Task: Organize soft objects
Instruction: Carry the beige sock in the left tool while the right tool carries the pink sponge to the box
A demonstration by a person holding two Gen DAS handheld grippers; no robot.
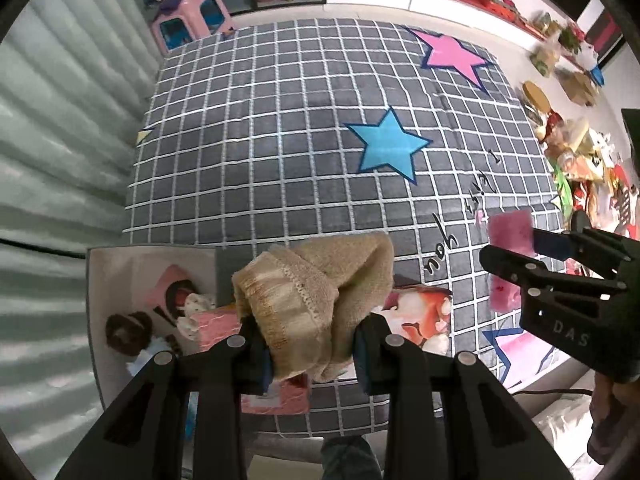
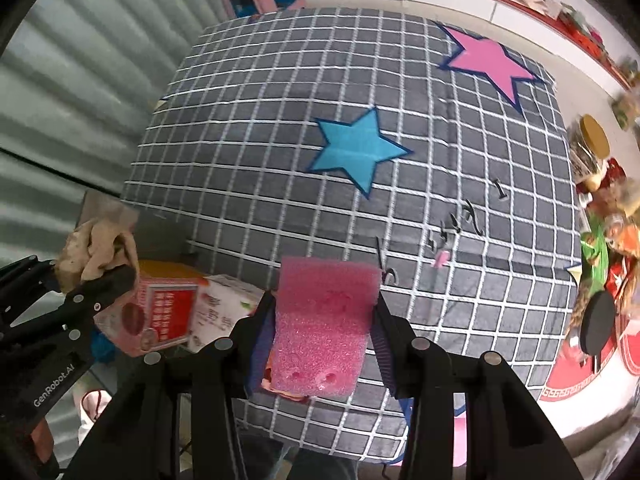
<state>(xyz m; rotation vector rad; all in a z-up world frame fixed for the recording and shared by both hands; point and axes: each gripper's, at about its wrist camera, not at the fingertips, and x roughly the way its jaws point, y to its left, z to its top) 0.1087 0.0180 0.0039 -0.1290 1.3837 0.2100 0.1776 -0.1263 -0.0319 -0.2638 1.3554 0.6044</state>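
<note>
My left gripper [image 1: 312, 354] is shut on a bunched beige knit cloth [image 1: 316, 288], held in the air above the near edge of the grey checked bed cover [image 1: 280, 140]. In the right wrist view the same cloth [image 2: 96, 248] hangs from that gripper [image 2: 100, 280] at the far left. My right gripper [image 2: 320, 344] is shut on a pink foam sponge [image 2: 324, 320], lifted over the cover's [image 2: 280, 160] near edge. The left wrist view shows that sponge [image 1: 508, 236] and its gripper [image 1: 516, 256] at the right.
A grey open box [image 1: 96, 320] with soft toys and pink items sits at the cover's near left corner. Cartons [image 2: 168, 312] lie beside it. A pink stool [image 1: 192, 20] stands at the far left. Cluttered goods [image 1: 580, 160] line the right side. Corrugated wall [image 1: 60, 120] runs along the left.
</note>
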